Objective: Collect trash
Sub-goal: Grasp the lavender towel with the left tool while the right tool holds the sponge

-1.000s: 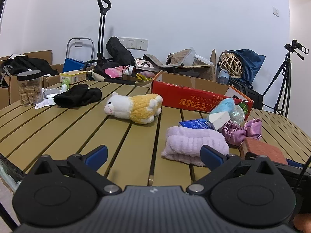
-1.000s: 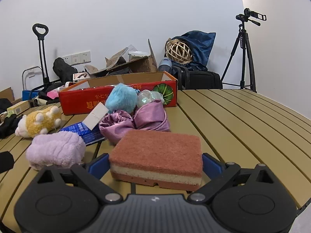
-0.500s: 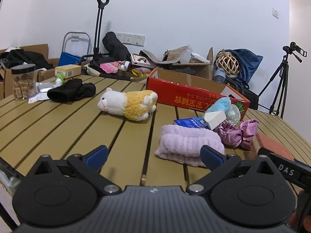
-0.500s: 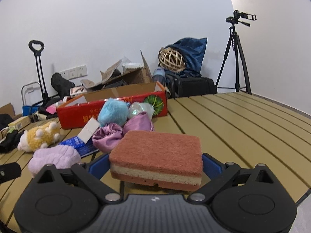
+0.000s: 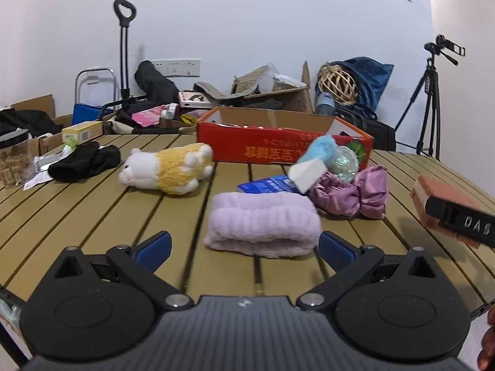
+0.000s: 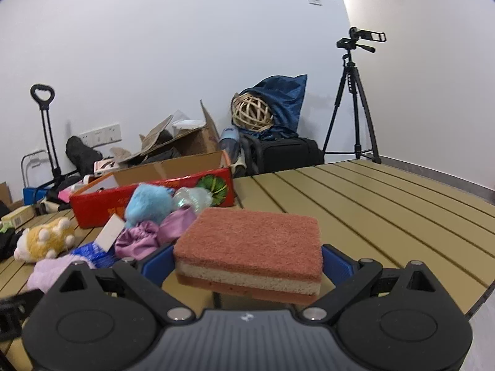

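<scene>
While my right gripper (image 6: 247, 262) clamps the sponge (image 6: 250, 247) by its two ends and holds it clear above the table (image 6: 386, 204), my left gripper (image 5: 244, 242) hangs wide apart with nothing between its fingers, pointed at the folded lilac towel (image 5: 263, 224). I judge the sponge is headed for the red cardboard box (image 5: 278, 151) at the back of the table. It is soft, so a slack squeeze could let it slide out on the way. The blue fluffy ball (image 5: 321, 151), the crumpled plastic (image 5: 345, 160) and the purple bonnet (image 5: 352, 191) crowd the box's near wall, and a low pass could knock them about.
</scene>
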